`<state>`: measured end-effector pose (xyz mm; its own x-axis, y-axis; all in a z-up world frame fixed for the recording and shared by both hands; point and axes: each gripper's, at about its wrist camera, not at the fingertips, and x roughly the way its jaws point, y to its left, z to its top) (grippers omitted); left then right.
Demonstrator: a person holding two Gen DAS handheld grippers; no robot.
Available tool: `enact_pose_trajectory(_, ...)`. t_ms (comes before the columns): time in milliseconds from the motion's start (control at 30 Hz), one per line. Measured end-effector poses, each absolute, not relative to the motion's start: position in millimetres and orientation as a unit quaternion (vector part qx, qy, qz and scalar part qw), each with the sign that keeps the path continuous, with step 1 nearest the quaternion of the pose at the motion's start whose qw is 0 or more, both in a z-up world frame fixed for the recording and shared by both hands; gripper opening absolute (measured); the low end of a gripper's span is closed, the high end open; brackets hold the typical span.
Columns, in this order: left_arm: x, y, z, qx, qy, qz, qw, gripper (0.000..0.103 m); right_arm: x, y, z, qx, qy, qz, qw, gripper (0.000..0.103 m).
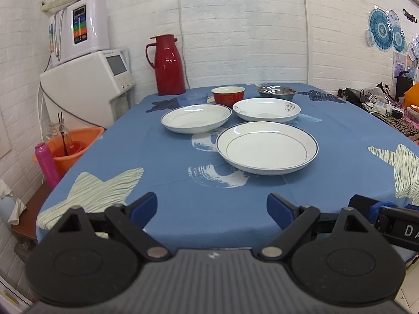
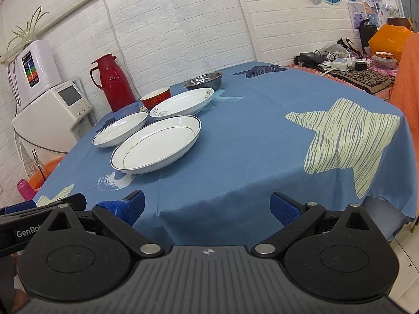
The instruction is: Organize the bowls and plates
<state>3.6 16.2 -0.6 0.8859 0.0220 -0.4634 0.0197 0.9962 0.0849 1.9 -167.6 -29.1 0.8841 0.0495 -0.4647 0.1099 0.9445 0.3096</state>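
Left wrist: left gripper point(image 1: 212, 209) spread wide, empty, at the table point(image 1: 183, 188) edge. Beyond the nearest plate point(image 1: 267, 147): second plate point(image 1: 196, 118), floral plate point(image 1: 266, 109), red bowl point(image 1: 228, 95), steel bowl point(image 1: 276, 91). A bluish container point(image 1: 192, 99) beside the red bowl is indistinct.

Right wrist: right gripper point(image 2: 207, 206) parted, empty; nearest plate point(image 2: 157, 144) ahead-left; floral plate point(image 2: 182, 103) partly hides the red bowl point(image 2: 155, 98).

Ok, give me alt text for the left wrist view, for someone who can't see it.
Three white plates, the nearest one blue-rimmed, sit apart on a blue star-print tablecloth, with a red bowl, a steel bowl and a red thermos behind them. The left tongs are open and empty at the table's near edge.
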Motion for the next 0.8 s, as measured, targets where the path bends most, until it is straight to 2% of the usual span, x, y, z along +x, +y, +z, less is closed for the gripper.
enact_pose_trajectory(300,51,36,7,0.025,0.265,0.009,0.964,0.09,26,-168,-21,0.141,0.255,-0.018,0.956,0.09)
enact_pose_trajectory(567,112,52,27,0.021,0.308,-0.061,0.949,0.09,92,-167,12,0.08,0.259,-0.02,0.962,0.09)
enact_pose_trajectory(800,175,53,16,0.023,0.368,-0.086,0.926,0.09,172,-155,5,0.051,0.324,0.002,0.945,0.09)
